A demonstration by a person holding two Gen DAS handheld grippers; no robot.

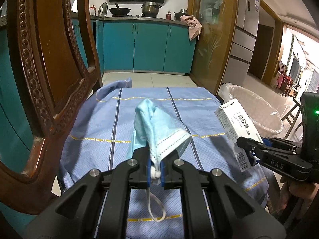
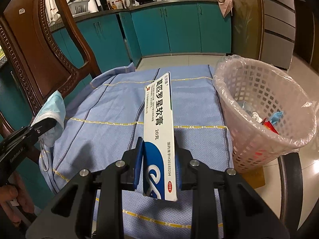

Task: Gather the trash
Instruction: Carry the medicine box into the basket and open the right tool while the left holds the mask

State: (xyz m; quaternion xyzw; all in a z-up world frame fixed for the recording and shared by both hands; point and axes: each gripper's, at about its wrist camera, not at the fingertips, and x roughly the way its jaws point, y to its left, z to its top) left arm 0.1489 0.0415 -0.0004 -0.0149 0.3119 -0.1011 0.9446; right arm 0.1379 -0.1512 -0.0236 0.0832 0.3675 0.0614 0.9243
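Trash items are already in hand on both sides, and the coming move turns on where the basket [image 2: 265, 107] lies from each pair of tongs.

Right tongs [image 2: 159, 159]: part-closed, pads pressing both broad faces of an ointment carton [image 2: 159, 115] near its lower end. The carton's long axis runs forward and away from the tongs, its far end raised above the blue striped cloth [image 2: 111, 107] that covers the worktop. The basket, lined with a clear plastic bag, stands just to the right of this carton, off the cloth's right edge, and already holds several scraps. These tongs are the nearer pair to the basket.

Left tongs [image 1: 155, 159]: closed almost fully, pinching a crumpled blue face mask [image 1: 157, 127] at its lower hem; one white ear loop hangs below the pads. The mask stands up from the tongs in a loose peak. Seen from this side, the basket [image 1: 257, 109] lies well to the right, beyond the right tongs [image 1: 247, 149] and their carton [image 1: 235, 127], so the left load has the longer path.

Pose: both tongs point forward and moderately downward over the cloth, side by side. A carved wooden chair back [image 1: 49, 69] rises just left of the left tongs.

Judgement: the right load needs only a short swing rightward to clear the basket rim; the left must follow across behind it.
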